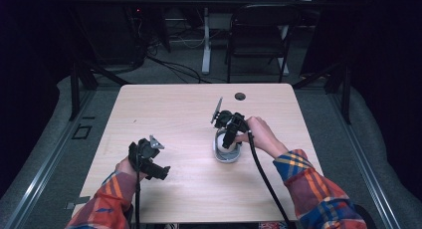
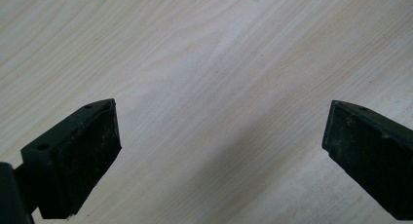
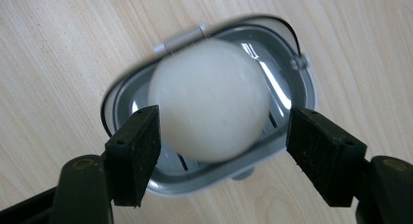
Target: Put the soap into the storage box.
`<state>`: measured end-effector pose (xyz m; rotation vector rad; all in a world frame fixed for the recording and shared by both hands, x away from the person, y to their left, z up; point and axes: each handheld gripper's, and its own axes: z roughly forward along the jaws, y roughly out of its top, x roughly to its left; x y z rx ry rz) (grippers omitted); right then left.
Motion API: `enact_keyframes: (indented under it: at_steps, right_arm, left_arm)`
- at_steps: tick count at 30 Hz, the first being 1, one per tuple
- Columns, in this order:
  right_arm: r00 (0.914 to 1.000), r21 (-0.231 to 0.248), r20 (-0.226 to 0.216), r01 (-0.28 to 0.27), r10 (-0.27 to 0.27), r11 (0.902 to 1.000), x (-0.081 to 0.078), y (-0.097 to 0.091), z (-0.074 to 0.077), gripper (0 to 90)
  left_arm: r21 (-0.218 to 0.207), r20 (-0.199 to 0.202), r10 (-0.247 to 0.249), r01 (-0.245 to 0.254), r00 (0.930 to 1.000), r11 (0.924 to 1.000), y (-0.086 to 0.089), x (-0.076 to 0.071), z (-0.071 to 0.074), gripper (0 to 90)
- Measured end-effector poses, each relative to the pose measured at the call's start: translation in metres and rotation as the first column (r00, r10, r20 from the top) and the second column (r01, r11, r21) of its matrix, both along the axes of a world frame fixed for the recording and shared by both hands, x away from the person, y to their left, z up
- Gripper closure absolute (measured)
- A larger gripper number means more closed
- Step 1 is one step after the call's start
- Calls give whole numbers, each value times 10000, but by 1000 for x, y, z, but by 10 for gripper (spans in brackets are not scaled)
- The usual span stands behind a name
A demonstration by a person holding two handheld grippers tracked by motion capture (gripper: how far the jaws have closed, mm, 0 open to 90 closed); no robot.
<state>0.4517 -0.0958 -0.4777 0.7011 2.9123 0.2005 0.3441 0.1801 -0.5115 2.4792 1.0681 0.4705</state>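
Two grippers at work over one pale wood table (image 1: 164, 114). Left gripper (image 1: 149, 159) nearest, toward front-left edge, held by a hand in a plaid sleeve; jaws spread wide, nothing between them, bare wood grain beneath in left gripper view (image 2: 221, 78). Idle, well apart from the job.

Right gripper (image 3: 221, 151) farther in, right of centre, poised over white soap bar (image 3: 209, 100). Soap sitting in a grey dish (image 3: 302, 102) with slotted floor; dish resting on table. Jaws released, straddling the bar: left pad (image 3: 136, 146) just beside or possibly touching the bar's edge, right pad well off it. No grip yet.

Judged step: either lifting bar out of dish or having just set it in; cannot tell which. Advice for a clean pick-up:
- centre jaws on widest part of bar, so both pads meet it together;
- lower until pads sit below the rounded top, clear of dish rim;
- close slowly; smooth rounded surface likely slippery, may squirt out sideways;
- lift straight up, keep dish from tipping or dragging; left gripper free to steady rim if needed.

Surface: light laminate, clean, small round cable hole (image 1: 240, 96) near far edge.

Beyond: grey floor, loose cables, white desk leg (image 1: 206, 40), black folding chair (image 1: 259, 35), dark curtains at both sides.
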Motion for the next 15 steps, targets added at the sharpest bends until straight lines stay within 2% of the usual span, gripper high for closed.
enact_keyframes:
  at_steps: [9, 15]
  right_arm:
    - [9998, 129, 191, 22, -25, 9999, -6, -12, 10, 235]
    - [9990, 178, 437, 28, -35, 9998, -17, -24, 20, 168]
  left_arm:
    - [4, 9, -6, 6, 10000, 10000, 0, 0, 0, 4]
    - [-7, 52, 28, -28, 10000, 10000, 0, 0, 1, 4]
